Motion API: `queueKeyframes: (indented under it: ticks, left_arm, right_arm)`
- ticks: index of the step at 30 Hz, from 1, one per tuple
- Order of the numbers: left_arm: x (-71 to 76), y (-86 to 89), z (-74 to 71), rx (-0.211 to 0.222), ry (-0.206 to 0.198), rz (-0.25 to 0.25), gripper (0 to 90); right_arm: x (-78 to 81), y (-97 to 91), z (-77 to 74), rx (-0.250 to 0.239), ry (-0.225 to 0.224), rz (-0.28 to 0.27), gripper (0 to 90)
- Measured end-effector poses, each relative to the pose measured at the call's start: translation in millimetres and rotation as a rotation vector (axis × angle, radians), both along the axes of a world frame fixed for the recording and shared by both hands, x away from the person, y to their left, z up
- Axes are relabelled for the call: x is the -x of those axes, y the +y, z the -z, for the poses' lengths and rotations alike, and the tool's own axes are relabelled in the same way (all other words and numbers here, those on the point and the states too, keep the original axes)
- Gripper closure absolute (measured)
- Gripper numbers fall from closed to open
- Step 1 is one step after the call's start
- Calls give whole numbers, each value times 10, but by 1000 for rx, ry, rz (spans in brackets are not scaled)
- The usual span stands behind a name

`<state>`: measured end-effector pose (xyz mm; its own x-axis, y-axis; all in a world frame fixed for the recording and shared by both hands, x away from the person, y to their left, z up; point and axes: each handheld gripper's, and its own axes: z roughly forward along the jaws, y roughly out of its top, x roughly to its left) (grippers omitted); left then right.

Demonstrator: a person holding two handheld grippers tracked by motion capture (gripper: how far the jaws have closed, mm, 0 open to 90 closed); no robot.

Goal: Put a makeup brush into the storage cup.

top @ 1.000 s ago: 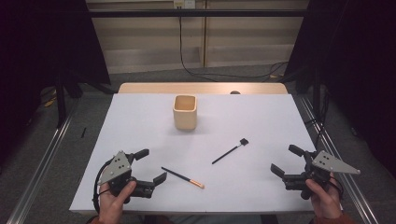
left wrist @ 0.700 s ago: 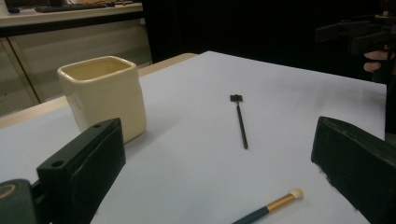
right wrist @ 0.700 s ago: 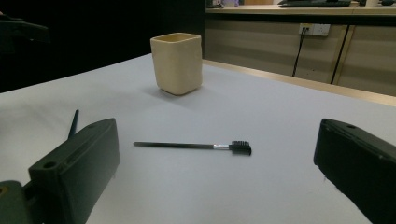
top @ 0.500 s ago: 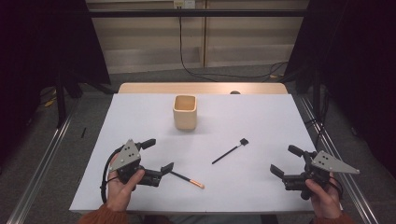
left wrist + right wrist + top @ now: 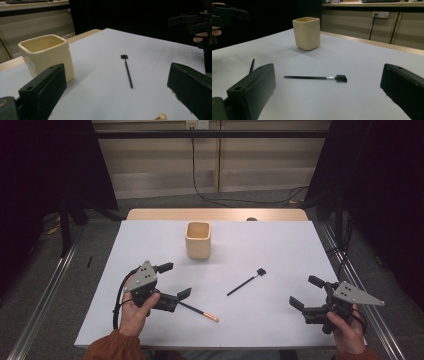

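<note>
A cream square cup (image 5: 198, 240) stands at the table's far middle. A thin black brush (image 5: 246, 282) with a small head lies right of centre. A dark pencil with an orange tip (image 5: 200, 311) lies nearer the front. My left gripper (image 5: 176, 280) is open, its lower jaw right by the pencil's dark end, with nothing between the jaws. In the left gripper view the cup (image 5: 46, 56) is at left, the brush (image 5: 128, 71) is ahead and the orange tip (image 5: 160, 116) is at the bottom. My right gripper (image 5: 304, 291) is open at the front right, facing the brush (image 5: 315, 78) and the cup (image 5: 307, 33).
The white table top (image 5: 280, 245) has a wooden strip along its far edge. Metal rails run down both sides, and cables lie on the floor behind. Open room lies between the cup and the brush.
My left gripper has moved forward and to the right, up to the pencil's dark end. The right gripper, the cup, the brush and the pencil have stayed put.
</note>
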<state>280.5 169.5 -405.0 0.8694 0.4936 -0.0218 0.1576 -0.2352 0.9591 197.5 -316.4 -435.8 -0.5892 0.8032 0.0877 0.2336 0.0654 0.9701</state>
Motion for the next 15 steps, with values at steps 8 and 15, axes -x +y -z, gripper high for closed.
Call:
queueKeyframes:
  ticks: [8,15]
  left_arm:
    - [-146,-108,-38,-32,17,32,23]
    - [-209,-229,-71,-52,38,85,23]
  right_arm:
    - [0,-1,1,-1,1,-1,0]
    - [-5,1,5,1,5,-3,0]
